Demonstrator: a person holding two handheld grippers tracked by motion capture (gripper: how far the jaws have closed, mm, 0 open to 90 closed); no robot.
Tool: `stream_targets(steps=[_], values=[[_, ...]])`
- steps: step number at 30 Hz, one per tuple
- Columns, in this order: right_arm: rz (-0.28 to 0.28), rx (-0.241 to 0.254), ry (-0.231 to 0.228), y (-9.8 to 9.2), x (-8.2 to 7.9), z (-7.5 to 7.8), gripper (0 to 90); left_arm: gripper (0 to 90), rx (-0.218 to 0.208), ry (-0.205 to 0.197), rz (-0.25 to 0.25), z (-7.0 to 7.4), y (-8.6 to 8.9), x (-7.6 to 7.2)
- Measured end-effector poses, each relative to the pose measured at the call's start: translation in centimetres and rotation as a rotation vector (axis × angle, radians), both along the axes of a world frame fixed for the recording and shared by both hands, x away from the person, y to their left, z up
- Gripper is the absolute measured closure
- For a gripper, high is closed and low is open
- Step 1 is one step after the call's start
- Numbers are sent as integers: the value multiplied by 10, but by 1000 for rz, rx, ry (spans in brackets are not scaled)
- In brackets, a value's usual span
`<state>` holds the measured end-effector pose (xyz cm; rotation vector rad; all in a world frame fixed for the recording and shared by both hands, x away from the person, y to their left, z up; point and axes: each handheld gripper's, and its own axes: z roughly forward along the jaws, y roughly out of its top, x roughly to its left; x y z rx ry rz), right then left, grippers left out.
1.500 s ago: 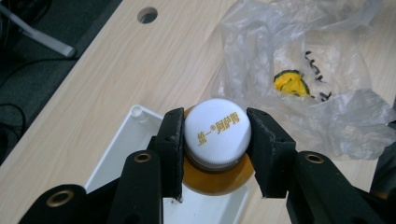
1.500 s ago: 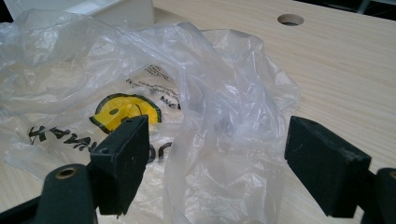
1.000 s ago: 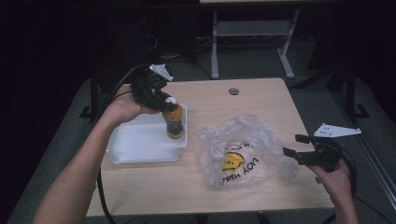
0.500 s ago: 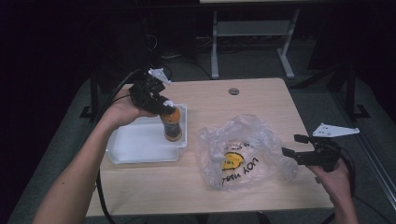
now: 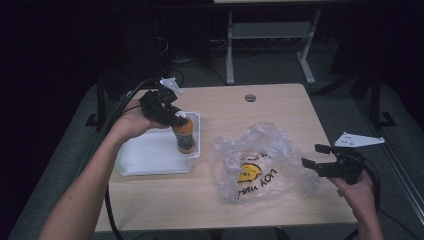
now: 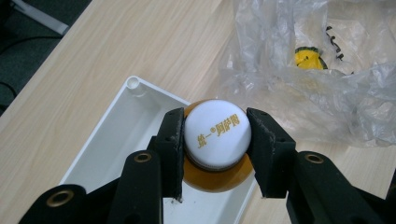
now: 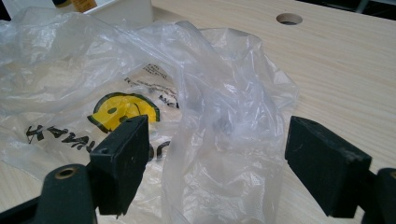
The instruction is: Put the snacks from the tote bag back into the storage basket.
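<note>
An orange bottle [image 5: 184,141] with a white cap [image 6: 215,135] stands upright inside the right end of a white tray [image 5: 145,159]. My left gripper [image 5: 178,118] is shut on the cap from above, with a pad on either side [image 6: 215,138]. Whether the bottle's base touches the tray floor [image 6: 135,116] I cannot tell. A crumpled clear plastic bag [image 5: 257,162] with a yellow smiley print lies right of the tray. My right gripper [image 5: 311,156] is open at the bag's right edge. A raised fold of the bag [image 7: 219,140] lies loosely between its jaws.
The light wooden table [image 5: 225,105] has a round cable hole [image 5: 250,97] near its far edge. Dark floor and a metal frame [image 5: 270,40] lie beyond the table. The right gripper is near the table's right edge.
My left gripper has sunk slightly with the bottle toward the tray. The right gripper and the bag have stayed where they were.
</note>
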<state>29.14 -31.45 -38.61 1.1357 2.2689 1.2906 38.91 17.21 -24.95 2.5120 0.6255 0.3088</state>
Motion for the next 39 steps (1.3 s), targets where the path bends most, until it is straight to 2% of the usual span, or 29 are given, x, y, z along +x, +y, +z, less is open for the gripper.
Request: stream_targets(steps=[3,15,39], values=[[-1,0,-3,0,0,0,213,591,11,2,-2,-3,-1,0],[1,-2,1,1,1,-1,213,591,8,7,0,-15,1,1],[5,-1,1,1,0,-1,213,591,22,51,14,-41,1,5]])
